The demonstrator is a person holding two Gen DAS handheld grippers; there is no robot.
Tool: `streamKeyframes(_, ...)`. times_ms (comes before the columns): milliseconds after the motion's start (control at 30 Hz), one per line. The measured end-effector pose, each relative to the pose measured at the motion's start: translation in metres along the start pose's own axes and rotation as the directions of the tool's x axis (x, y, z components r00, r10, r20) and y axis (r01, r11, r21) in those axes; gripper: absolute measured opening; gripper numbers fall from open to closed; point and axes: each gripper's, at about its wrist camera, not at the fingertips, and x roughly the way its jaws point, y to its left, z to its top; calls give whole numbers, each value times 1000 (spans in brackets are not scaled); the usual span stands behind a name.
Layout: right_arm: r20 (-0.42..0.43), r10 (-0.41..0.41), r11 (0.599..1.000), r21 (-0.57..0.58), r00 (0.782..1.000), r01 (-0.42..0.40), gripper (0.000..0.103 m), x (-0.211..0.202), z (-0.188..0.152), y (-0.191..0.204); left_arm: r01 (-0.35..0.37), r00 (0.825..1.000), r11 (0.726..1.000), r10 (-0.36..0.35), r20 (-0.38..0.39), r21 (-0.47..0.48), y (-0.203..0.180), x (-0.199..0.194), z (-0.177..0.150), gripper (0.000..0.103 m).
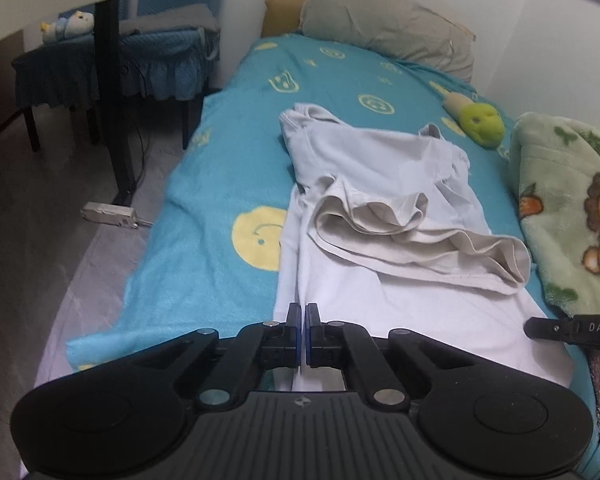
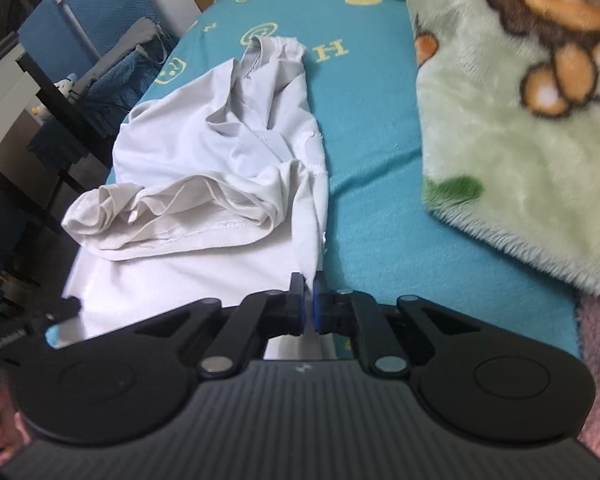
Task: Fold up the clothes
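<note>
The left gripper [image 1: 303,312] was clamped on the near left edge of the white shirt [image 1: 380,184], its blue pads pressed together with a thin fold of cloth between them. The right gripper [image 2: 308,284] was likewise pinched tight on the shirt's near right edge.

The shirt lay lengthwise on the teal sheet [image 1: 220,184], its far half bunched and doubled back over the flat near half. On the sheet beyond the shirt, a yellow letter "H" [image 2: 332,50] could be read among smiley faces. Right of the shirt sat a green lion blanket [image 2: 500,140]. Beyond it lay a green toy [image 1: 482,123] and a grey pillow [image 1: 384,20]. The right gripper's side, seen from the left camera, bore "DAS".
</note>
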Motion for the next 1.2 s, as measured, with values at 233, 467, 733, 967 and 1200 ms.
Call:
streamKeyframes(233, 7, -6, 999, 45, 1000, 6, 8, 0, 0, -6, -19, 999, 1000, 18, -38, -19, 1, 5, -5, 12)
streamKeyframes(467, 46, -11, 991, 131, 999, 5, 14, -14, 2, -15, 75, 996, 989, -81, -43, -126, -6, -38, -21, 64)
streamKeyframes(733, 161, 3, 977, 211, 987, -38, 97, -38, 6, -22, 223, 956, 943, -261, -134, -247, -17, -48, -52, 84)
streamKeyframes(967, 152, 43, 964, 253, 987, -81, 97, -48, 5, -25, 189, 911, 818, -352, -214, -543, 20, -12, -68, 85)
streamKeyframes(1200, 131, 107, 941, 306, 986, -143, 97, -49, 1, -24, 250, 919, 722, -387, -78, -646, 30, -3, -67, 93)
